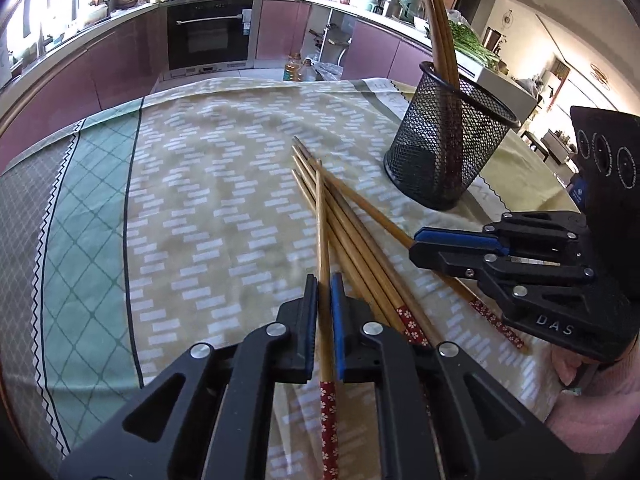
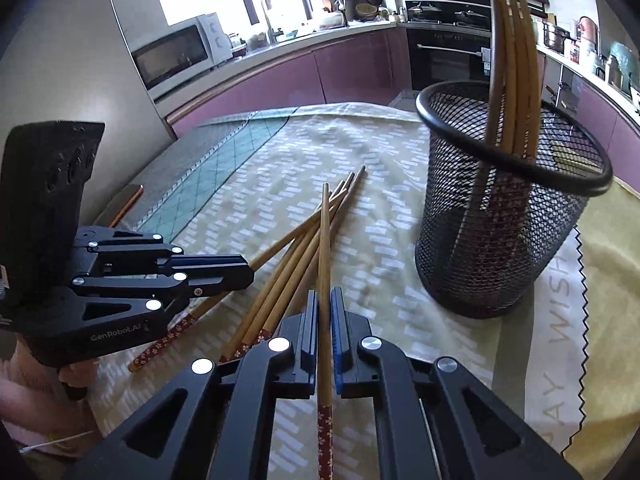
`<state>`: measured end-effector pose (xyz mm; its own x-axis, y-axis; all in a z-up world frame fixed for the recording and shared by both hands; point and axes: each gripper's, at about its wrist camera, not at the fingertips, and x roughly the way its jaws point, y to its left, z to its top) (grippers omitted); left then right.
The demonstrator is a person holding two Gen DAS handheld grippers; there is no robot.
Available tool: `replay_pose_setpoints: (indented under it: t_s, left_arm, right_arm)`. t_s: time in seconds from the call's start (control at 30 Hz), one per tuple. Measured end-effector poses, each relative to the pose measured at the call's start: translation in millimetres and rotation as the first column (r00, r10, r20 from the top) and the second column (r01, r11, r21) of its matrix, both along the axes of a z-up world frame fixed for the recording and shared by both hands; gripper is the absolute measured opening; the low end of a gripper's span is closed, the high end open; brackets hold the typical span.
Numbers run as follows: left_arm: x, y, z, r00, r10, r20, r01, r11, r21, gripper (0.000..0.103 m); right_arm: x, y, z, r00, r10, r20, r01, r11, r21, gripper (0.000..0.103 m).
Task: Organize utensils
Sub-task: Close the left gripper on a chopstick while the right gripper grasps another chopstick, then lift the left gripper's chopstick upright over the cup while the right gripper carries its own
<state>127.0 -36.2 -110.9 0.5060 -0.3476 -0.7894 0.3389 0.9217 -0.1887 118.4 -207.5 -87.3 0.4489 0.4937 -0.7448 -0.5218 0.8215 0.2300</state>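
Several bamboo chopsticks [image 1: 352, 240] with red flowered ends lie fanned on the tablecloth. In the left wrist view my left gripper [image 1: 324, 282] is shut on one chopstick [image 1: 323, 220] that runs straight out between its pads. My right gripper [image 1: 416, 242] comes in from the right, shut on another chopstick [image 1: 360, 200]. In the right wrist view my right gripper [image 2: 324, 294] clamps its chopstick [image 2: 325, 240], and my left gripper [image 2: 250, 272] pinches one at the left of the pile [image 2: 280, 280]. A black mesh holder [image 1: 444, 152] [image 2: 500, 240] stands upright beyond, with a few chopsticks [image 1: 440, 36] [image 2: 516, 60] in it.
A patterned yellow and green tablecloth [image 1: 200, 200] covers the table. The person's pink sleeve [image 1: 592, 412] shows behind the right gripper. Purple kitchen cabinets, an oven [image 1: 210, 34] and oil bottles [image 1: 298, 70] lie past the table's far edge. A microwave [image 2: 176, 54] sits on the counter.
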Motion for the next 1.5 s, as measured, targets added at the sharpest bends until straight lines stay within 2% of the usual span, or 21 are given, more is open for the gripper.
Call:
replay_pose_setpoints:
  t_s: [0.27, 0.33, 0.4, 0.6, 0.8, 1.0, 1.27, 1.5]
  left_arm:
    - [9.0, -4.2, -1.4, 0.999, -0.050, -0.012, 0.051, 0.999, 0.012, 0.017]
    - [12.7, -4.8, -1.8, 0.999, -0.046, -0.013, 0.046, 0.999, 0.016, 0.017]
    - [16.0, -5.4, -1.6, 0.999, -0.034, -0.012, 0.034, 0.999, 0.026, 0.008]
    - [13.0, -0.1, 10.5, 1.000, -0.025, 0.017, 0.026, 1.000, -0.016, 0.008]
    - [5.3, 9.4, 41.0, 0.997, -0.033, 0.069, 0.040, 0.995, -0.097, 0.008]
    - [-6.2, 13.1, 80.8, 0.986, -0.048, 0.160, 0.074, 0.984, -0.161, 0.007]
    - [-15.2, 14.9, 124.0, 0.965, -0.049, 0.258, 0.108, 0.970, -0.217, 0.007]
    - [-2.4, 4.2, 155.6, 0.945, -0.045, 0.323, 0.132, 0.958, -0.255, 0.007]
  right_arm:
    - [6.0, 9.0, -5.3, 1.000, 0.017, -0.007, -0.017, 0.999, -0.033, 0.008]
    - [5.7, 8.7, -4.2, 1.000, 0.014, -0.001, -0.014, 1.000, -0.027, 0.006]
    - [4.7, 6.4, -0.8, 1.000, 0.011, 0.009, -0.011, 1.000, -0.022, 0.006]
    - [-1.2, -8.6, 20.4, 0.998, 0.001, 0.059, -0.002, 1.000, 0.024, 0.006]
    - [-4.4, -28.6, 48.9, 0.993, -0.025, 0.113, 0.015, 0.996, 0.088, 0.006]
    - [-10.2, -46.7, 73.6, 0.982, -0.068, 0.176, 0.043, 0.989, 0.140, 0.006]
    - [-13.1, -69.9, 99.3, 0.961, -0.120, 0.250, 0.073, 0.979, 0.189, 0.006]
    - [-8.3, -84.9, 125.7, 0.939, -0.145, 0.313, 0.077, 0.973, 0.217, 0.006]
